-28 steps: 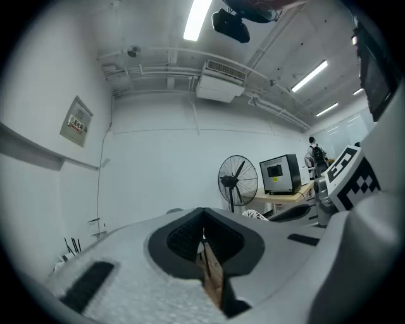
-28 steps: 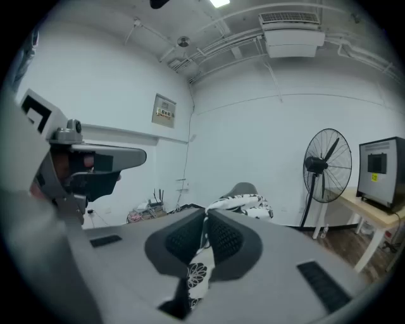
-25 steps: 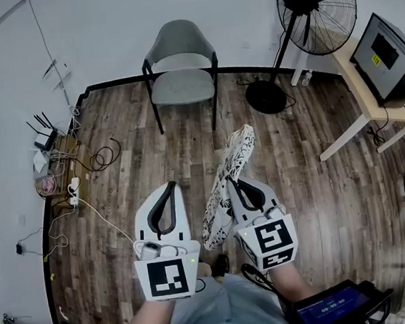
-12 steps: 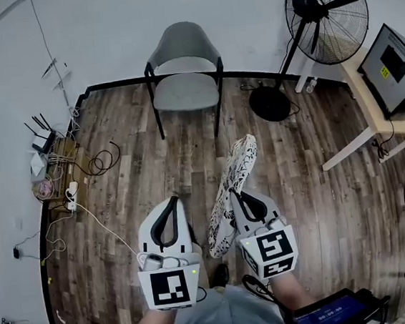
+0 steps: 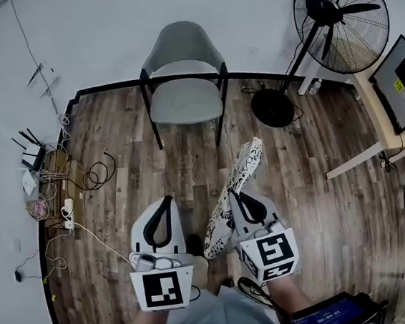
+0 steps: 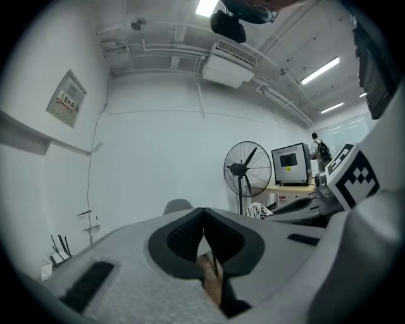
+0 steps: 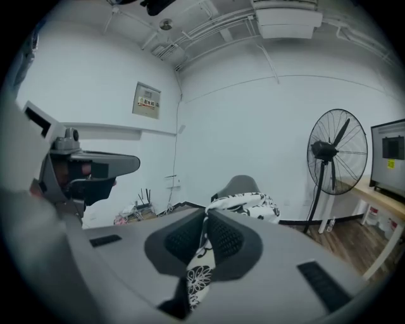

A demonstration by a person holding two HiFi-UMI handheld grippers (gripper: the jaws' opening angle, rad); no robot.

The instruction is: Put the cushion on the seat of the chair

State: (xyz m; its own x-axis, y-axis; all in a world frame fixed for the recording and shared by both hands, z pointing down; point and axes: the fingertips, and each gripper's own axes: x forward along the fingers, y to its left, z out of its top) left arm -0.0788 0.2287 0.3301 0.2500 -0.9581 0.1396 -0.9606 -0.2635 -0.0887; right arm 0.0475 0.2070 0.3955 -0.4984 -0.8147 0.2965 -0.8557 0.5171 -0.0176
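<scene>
Cushion (image 5: 244, 162) hangs on edge above the floor (image 5: 144, 153), its near end clenched in your right gripper (image 5: 233, 194), well apart from the chair (image 5: 184, 100) ahead. Your left gripper (image 5: 165, 200) sits beside it, jaws pressed together on nothing.

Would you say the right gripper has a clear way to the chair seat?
Probably yes: the right gripper, shut on the cushion, faces the chair seat across open floor; nothing stands between them, though it is not close yet.
</scene>
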